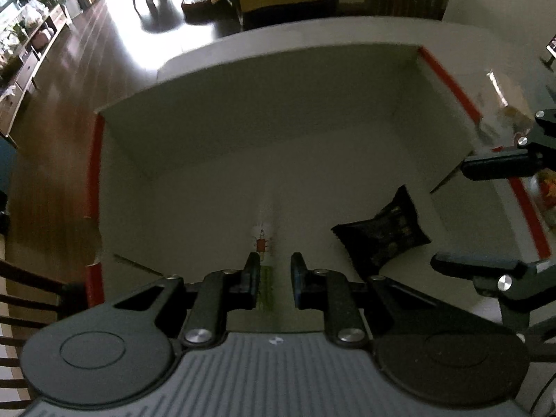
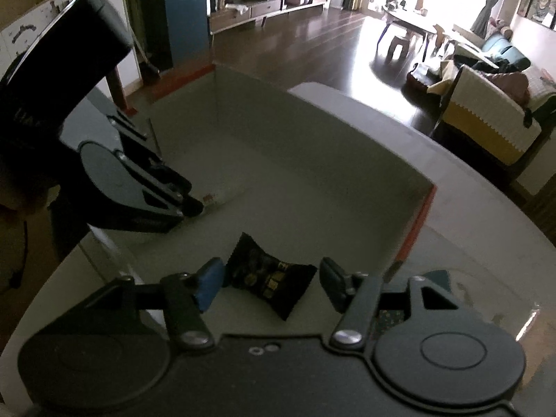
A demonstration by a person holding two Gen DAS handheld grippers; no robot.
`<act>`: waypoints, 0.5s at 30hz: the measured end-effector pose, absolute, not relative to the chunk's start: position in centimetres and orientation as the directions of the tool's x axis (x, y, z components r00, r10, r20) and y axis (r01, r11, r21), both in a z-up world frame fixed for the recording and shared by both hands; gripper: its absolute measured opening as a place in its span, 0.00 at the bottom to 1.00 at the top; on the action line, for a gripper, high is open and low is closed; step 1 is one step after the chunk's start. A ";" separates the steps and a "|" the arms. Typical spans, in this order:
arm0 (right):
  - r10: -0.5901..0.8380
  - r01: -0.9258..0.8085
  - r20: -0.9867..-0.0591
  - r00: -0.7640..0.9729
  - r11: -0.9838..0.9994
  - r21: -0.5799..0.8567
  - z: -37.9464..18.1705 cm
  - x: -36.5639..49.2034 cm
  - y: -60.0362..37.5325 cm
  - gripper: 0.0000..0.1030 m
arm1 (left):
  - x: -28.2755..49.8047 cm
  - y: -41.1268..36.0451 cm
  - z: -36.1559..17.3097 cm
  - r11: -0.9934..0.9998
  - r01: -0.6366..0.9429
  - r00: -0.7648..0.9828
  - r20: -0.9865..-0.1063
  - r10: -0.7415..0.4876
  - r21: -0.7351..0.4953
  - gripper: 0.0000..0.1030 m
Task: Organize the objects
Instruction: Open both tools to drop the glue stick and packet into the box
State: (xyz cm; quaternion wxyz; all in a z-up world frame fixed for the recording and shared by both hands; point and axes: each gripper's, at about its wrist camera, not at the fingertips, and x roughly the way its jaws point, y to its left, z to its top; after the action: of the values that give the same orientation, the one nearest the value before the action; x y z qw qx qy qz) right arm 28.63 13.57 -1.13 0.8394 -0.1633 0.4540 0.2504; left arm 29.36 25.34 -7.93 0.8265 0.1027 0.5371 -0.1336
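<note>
Black sachet inside box looks light, soft, crinkly; right gripper, wide open, should pinch its middle; left gripper gapes empty.

Black crinkled packet inside box

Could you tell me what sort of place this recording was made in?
Most likely a home living room: a dark wood floor, a sofa with a throw, and a low media cabinet along the wall.

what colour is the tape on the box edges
Red tape along the box rim, clearest in the left wrist view.
</note>
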 end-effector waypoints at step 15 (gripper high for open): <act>0.362 -0.555 -0.748 0.557 0.832 -0.011 4.7 23.9 9.9 0.68 | 25.3 24.1 -0.2 0.961 0.276 0.543 -0.826 -0.150 0.007 0.16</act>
State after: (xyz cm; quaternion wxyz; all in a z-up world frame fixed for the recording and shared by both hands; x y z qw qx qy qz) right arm 23.89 9.93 4.66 0.8735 -0.1236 0.3910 0.2625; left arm 25.32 24.09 -0.21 0.8757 0.0684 0.4622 -0.1217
